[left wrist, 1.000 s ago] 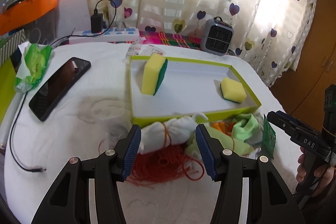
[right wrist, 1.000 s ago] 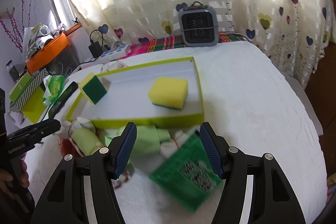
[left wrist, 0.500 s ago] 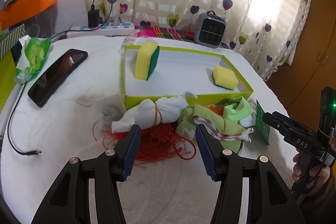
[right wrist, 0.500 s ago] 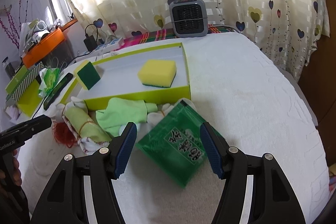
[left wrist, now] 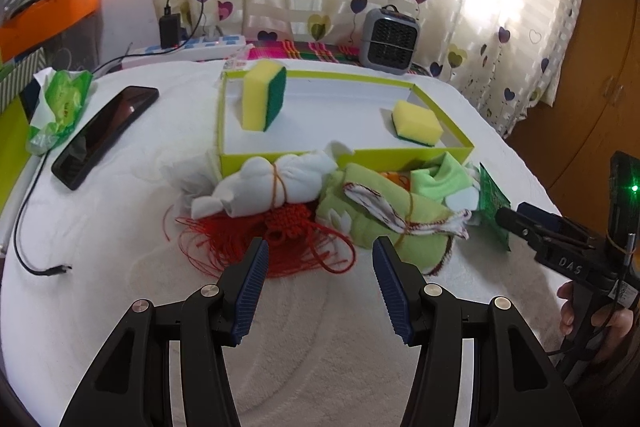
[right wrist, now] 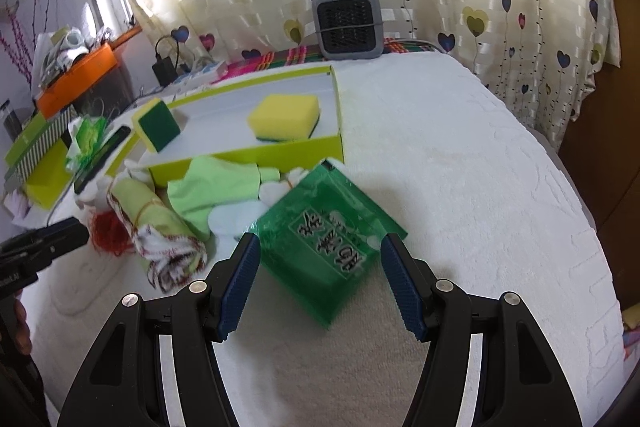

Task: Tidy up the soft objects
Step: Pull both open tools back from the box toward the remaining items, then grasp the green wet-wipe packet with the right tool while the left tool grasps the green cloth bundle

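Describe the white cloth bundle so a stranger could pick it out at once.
Find the shallow lime-green box holding two sponges on the white bedspread. Against its near wall, at the left end of the pile of soft things, lies the white cloth bundle, resting on a red tasselled knot. Unlike the green bundle beside it, it is plain white, cinched by an orange band.

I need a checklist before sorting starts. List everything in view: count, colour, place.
box: 1, lime green, middle of the bed
sponges: 2, yellow and green, inside the box
white bundle: 1, tied, in front of the box
red cord: 1, tangled, below the white bundle
green cloths: several, beside the cord
green packet: 1, right of the cloths
phone: 1, black, left of the box
tissue pack: 1, green, far left
heater: 1, grey, behind the box
power strip: 1, white, back left
left gripper: open, empty
right gripper: open, around the packet
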The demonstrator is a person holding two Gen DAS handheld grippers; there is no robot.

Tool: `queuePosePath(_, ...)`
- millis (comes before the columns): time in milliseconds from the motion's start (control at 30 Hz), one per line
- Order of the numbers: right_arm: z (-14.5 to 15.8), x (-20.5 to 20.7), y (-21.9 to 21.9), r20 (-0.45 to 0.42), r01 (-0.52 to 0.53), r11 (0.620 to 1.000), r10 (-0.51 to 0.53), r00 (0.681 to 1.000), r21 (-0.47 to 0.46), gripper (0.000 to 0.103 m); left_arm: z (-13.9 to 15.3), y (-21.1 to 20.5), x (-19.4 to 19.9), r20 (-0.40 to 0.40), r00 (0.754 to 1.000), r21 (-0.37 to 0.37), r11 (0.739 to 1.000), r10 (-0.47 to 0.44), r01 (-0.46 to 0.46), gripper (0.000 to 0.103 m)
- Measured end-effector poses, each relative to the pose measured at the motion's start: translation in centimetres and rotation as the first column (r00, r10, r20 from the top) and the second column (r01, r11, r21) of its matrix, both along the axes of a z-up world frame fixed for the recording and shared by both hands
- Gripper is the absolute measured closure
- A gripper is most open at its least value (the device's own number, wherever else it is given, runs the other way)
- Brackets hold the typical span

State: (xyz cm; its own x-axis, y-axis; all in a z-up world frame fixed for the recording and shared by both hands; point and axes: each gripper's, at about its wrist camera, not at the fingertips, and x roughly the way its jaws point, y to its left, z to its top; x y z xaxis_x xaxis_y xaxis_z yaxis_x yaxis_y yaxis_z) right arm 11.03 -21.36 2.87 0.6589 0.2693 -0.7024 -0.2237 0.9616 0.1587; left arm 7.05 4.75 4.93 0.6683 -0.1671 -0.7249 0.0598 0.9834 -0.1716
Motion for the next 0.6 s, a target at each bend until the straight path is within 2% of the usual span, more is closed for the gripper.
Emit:
queuePosePath(100,-0.4,-0.1,0.0,-0.011,-0.013,0.999,0.012,1.0,-0.032,0.039,-0.2,-0.7,-0.2,-0.006,1.0,0.008,1.0,-0.011,0.011,0.05)
queuePosePath(233,-0.6,-0.1,-0.2,-0.016,-0.015,0.999,0.014,1.0,-0.039,0.033,-0.6,-1.6,-0.3,-0.019,0.999,0.012,1.0,-0.026,0.027,0.05)
queuePosePath(600,-1.3,0.5,-0.1,-0.053,-0.073,0.995,0.07,0.996,-0.066,0.033,-1.1,-4.1,0.0,-0.048,0.997,-0.001,0.998,-0.059,0.059,0.048)
